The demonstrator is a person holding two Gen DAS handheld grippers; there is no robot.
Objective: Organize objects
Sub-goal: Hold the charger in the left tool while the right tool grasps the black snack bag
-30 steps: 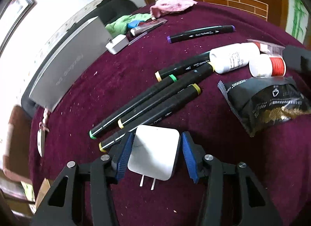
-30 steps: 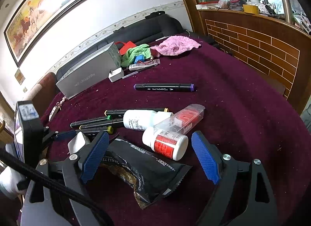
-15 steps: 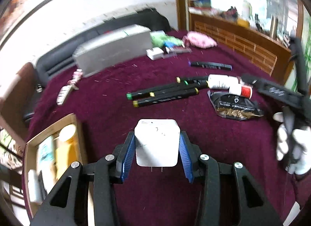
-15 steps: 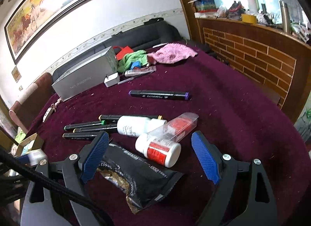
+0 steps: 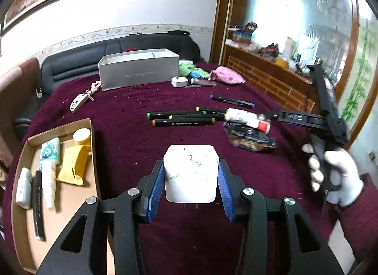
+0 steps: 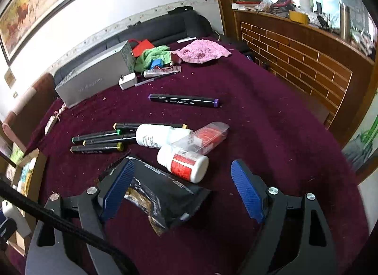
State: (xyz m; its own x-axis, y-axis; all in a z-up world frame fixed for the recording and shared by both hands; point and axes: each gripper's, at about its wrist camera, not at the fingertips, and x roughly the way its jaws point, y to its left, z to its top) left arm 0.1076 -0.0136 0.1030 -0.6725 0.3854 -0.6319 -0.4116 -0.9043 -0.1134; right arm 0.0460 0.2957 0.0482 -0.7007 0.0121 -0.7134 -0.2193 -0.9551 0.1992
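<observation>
**Tongs and stock: sorting part done**

Left gripper (image 5: 191, 184): pinching a white charger (image 5: 191, 173) on both flat sides, carried above the maroon cloth (image 5: 132, 137), just right of the cardboard tray (image 5: 93, 154). Right gripper (image 6: 182, 187): spread wide, gripping nothing, hovering over the black pouch (image 6: 165, 194).

Already filed in the tray: yellow packet (image 5: 72, 166), yellow-capped jar (image 5: 82, 136), white bottles, one marker.

Left on the cloth: four markers (image 6: 99, 141), purple-tipped marker (image 6: 183, 100), two white bottles (image 6: 183, 163), clear box (image 6: 208, 136), the pouch, a second charger (image 6: 127, 80), keys (image 5: 81, 100).

Judged: under half sorted.
</observation>
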